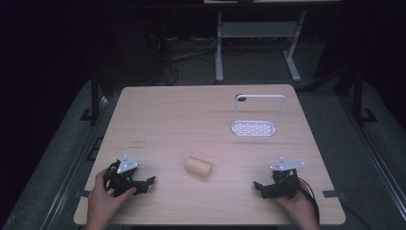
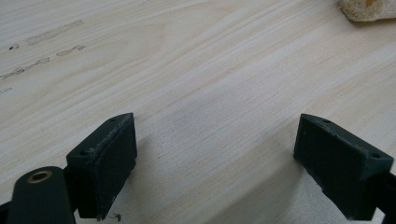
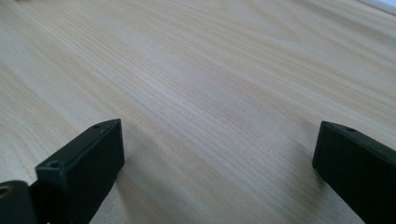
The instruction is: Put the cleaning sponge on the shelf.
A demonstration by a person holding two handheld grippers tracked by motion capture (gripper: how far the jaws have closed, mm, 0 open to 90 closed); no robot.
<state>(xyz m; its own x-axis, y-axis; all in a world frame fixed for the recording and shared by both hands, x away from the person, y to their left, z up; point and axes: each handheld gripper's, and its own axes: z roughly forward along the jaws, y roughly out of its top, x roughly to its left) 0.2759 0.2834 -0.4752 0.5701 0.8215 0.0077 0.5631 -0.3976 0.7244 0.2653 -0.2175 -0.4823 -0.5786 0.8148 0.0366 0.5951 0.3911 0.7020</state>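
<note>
Wooden table (image 1: 158, 115) carrying all items. White rack (image 1: 254, 116) standing far right. Left gripper (image 1: 143, 185) resting near left, jaws gaping wide, gripping nothing. Right gripper (image 1: 263, 188) resting near right, jaws likewise gaping wide. Bread roll (image 1: 198, 167) lying near centre, between grippers, touching neither.

The table (image 1: 163, 120) is pale wood with fine lengthwise grain and a few small dark marks. On it lie a light tan roll (image 1: 198, 166) and a white rack (image 1: 254, 117) whose base is patterned with rows of slots. Both claws (image 1: 146, 184) (image 1: 261, 187) are black, each topped by a grey plate.
</note>
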